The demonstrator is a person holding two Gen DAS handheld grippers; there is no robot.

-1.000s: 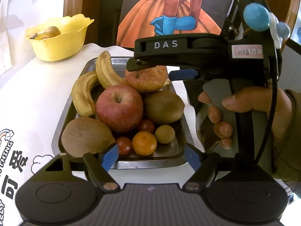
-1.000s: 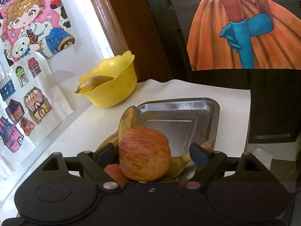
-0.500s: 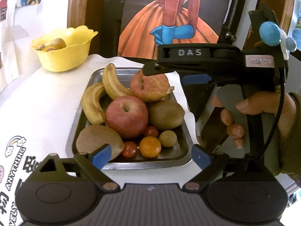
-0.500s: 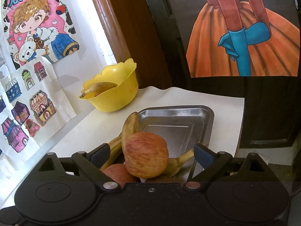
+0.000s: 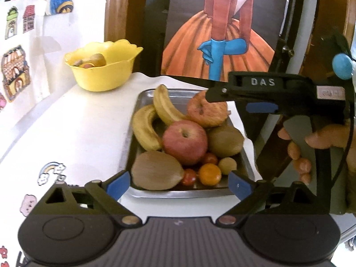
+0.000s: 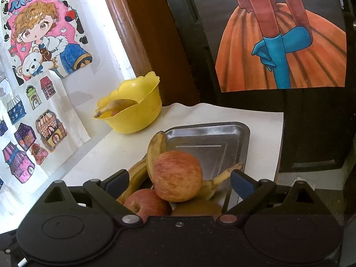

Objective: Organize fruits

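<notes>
A metal tray point(image 5: 133, 133) holds two bananas point(image 5: 144, 131), a red apple point(image 5: 184, 142), a striped apple point(image 5: 207, 109), kiwis point(image 5: 225, 141), a small orange point(image 5: 209, 174) and cherry tomatoes point(image 5: 189, 176). My left gripper point(image 5: 179, 184) hovers at the tray's near edge; its jaws are opening and its pads touch nothing. My right gripper point(image 6: 179, 182) stands open over the pile. The striped apple point(image 6: 175, 175) lies between its fingers, clear of both pads. In the left wrist view, one right finger point(image 5: 244, 93) reaches above that apple from the right, with a hand on the handle.
A yellow bowl point(image 5: 102, 75) with a banana in it point(image 6: 118, 105) stands at the table's back left by the wall. The far half of the tray point(image 6: 222, 133) is bare metal. A white cloth covers the table; its right edge drops off beside the tray.
Both grippers have drawn back and up from the tray, and their jaws have widened. The striped apple stays on the pile, with more gap to the right pads.
</notes>
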